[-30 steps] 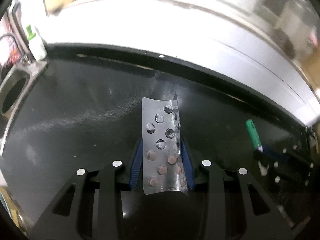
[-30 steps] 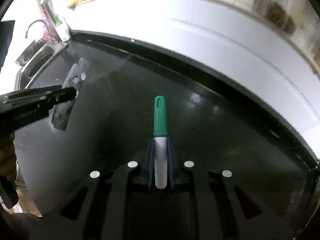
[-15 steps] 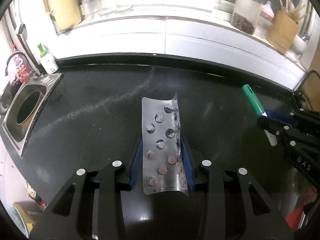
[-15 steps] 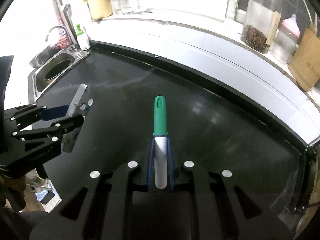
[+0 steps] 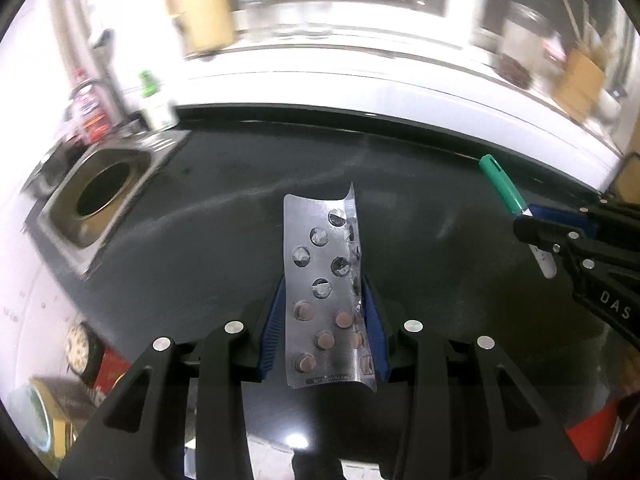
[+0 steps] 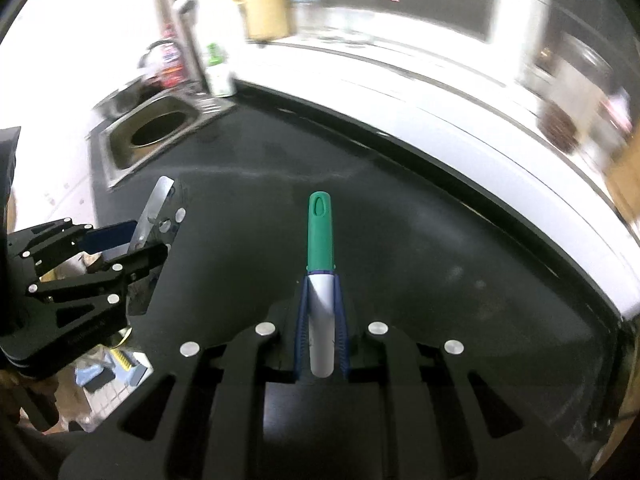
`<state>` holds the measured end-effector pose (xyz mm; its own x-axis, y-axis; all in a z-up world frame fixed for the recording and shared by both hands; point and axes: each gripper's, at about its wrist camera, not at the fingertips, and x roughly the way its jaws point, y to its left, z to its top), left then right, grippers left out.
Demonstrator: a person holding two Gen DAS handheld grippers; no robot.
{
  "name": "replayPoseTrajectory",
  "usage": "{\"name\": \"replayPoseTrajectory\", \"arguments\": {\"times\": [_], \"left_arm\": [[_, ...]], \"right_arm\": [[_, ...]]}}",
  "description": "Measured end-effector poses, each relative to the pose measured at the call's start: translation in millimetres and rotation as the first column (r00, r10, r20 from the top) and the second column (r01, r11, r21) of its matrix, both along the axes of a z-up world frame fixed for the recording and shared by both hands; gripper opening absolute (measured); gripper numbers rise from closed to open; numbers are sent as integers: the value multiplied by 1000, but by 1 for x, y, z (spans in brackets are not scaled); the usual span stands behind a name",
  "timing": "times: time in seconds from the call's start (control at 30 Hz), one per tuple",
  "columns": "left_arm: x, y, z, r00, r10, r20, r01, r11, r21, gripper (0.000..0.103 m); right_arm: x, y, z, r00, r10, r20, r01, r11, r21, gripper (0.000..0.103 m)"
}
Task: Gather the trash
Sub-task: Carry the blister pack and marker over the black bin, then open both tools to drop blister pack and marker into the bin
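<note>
Left wrist view: left claw (image 5: 324,320) clenched on silver foil blister pack (image 5: 322,280), part-emptied, raised above black bench (image 5: 200,240). Right claw (image 6: 322,320) grips white marker with green cap (image 6: 320,264), cap forward.

Only clear text: white caps "DAS" on black body of right claw (image 5: 560,236), seen in left wrist view, rest cut off at frame edge. Blister pack (image 5: 324,296) has small print along its bottom edge, too fine to read. Red-labelled item (image 5: 86,108) by sink: blurred, illegible.
</note>
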<state>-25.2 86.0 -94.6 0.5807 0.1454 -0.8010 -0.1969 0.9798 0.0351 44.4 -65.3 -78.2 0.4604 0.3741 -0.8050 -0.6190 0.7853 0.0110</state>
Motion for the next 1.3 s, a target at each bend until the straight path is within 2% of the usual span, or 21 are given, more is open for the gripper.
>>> {"name": "replayPoseTrajectory", "arguments": {"times": [0.13, 0.27, 0.37, 0.47, 0.5, 0.63, 0.73, 0.77, 0.9, 1.0, 1.13, 1.23, 1.27, 1.3], "left_arm": [[-36, 46, 1, 993, 119, 5, -119, 993, 4, 37], [-84, 101, -3, 962, 271, 0, -271, 962, 16, 37], [-124, 145, -13, 920, 393, -18, -392, 920, 20, 37], [-169, 187, -28, 861, 506, -45, -506, 862, 10, 37], [-187, 204, -35, 835, 548, -58, -549, 836, 6, 37], [-236, 250, -64, 762, 641, -93, -644, 765, -5, 37], [-266, 284, -96, 720, 685, -116, -691, 722, -29, 37], [-270, 292, -104, 714, 689, -124, -697, 716, -31, 37], [-284, 326, -154, 698, 700, -151, -712, 700, -49, 38], [-287, 343, -183, 693, 704, -155, -718, 693, -67, 38], [-291, 364, -219, 688, 705, -171, -724, 683, -94, 40], [-293, 374, -238, 700, 692, -176, -712, 693, -108, 47], [-294, 377, -243, 705, 687, -178, -708, 695, -126, 51], [-296, 380, -248, 698, 695, -172, -715, 688, -122, 61]], "right_arm": [[-21, 59, 2, 992, 128, -5, -127, 992, 13, 14], [-52, 141, -2, 950, 311, -30, -310, 950, 29, 14], [-80, 202, -9, 895, 443, -51, -441, 896, 38, 14], [-114, 263, -21, 825, 558, -85, -556, 830, 55, 14], [-126, 285, -27, 798, 595, -98, -591, 804, 61, 14], [-173, 361, -58, 704, 693, -154, -691, 719, 78, 14], [-197, 406, -85, 654, 728, -203, -729, 679, 86, 14], [-208, 427, -100, 634, 739, -227, -743, 664, 85, 14], [-228, 479, -150, 596, 749, -291, -770, 636, 60, 14], [-237, 506, -186, 582, 750, -315, -784, 620, 29, 14], [-241, 533, -222, 575, 736, -357, -786, 618, 7, 14], [-238, 549, -239, 564, 742, -362, -792, 610, 17, 15], [-237, 553, -243, 555, 743, -375, -796, 606, 21, 19], [-237, 557, -248, 556, 737, -385, -795, 606, 13, 42]]}}
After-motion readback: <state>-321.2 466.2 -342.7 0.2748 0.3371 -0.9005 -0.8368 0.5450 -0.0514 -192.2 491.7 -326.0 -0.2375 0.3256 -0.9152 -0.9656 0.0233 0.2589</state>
